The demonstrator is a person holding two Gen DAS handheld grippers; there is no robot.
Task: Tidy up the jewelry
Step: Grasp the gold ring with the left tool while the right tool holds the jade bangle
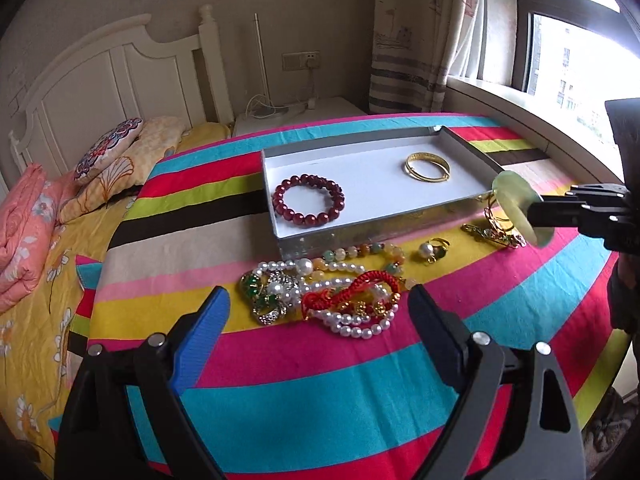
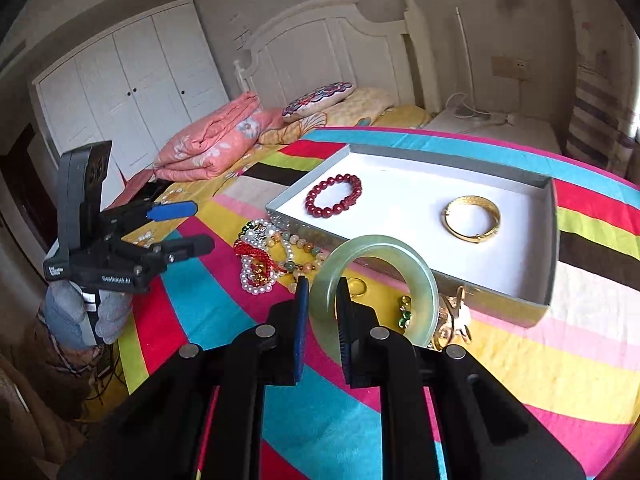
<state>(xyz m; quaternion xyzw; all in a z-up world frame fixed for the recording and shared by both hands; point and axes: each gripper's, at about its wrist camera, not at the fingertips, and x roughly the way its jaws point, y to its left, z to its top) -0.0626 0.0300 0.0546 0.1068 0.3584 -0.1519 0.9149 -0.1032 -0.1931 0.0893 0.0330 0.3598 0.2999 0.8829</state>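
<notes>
Nearest the right wrist camera, the right claw (image 2: pixel 322 300) was seen clamped on the rim of a pale green translucent jade bangle (image 2: pixel 418 280), which was held upright above the striped, brightly coloured cloth covering the surface (image 2: pixel 248 312), just in front of the near wall of the box. In the left wrist view the same bangle (image 1: pixel 516 200) was seen at the box's right near corner, gripped by the black fingers coming in from the right.

The left claw (image 1: pixel 318 300) was held wide apart, nothing between its blue-padded finger (image 1: pixel 208 320) and black finger, above a tangled heap of white pearl strands, a red braided cord bracelet and green-stoned brooches (image 1: pixel 320 296). On the body of the left gripper, in the right wrist view, the white lettering "GenRobot.AI" could be read; a small white label beside it was too small to be read.

Beyond the heap, a gold ring with a pearl (image 1: pixel 430 250) and a gold chain piece (image 1: pixel 496 236) lay on the cloth close to the box front.

Farther back, a shallow rectangular grey cardboard box with a white interior (image 1: pixel 384 184) rested on the cloth. In it lay a dark red beaded bracelet (image 1: pixel 308 198) at the left and a gold bangle (image 1: pixel 426 166) at the right, well apart.

Behind the surface a bed with yellow floral bedding (image 2: pixel 400 114) and a white headboard were seen.
</notes>
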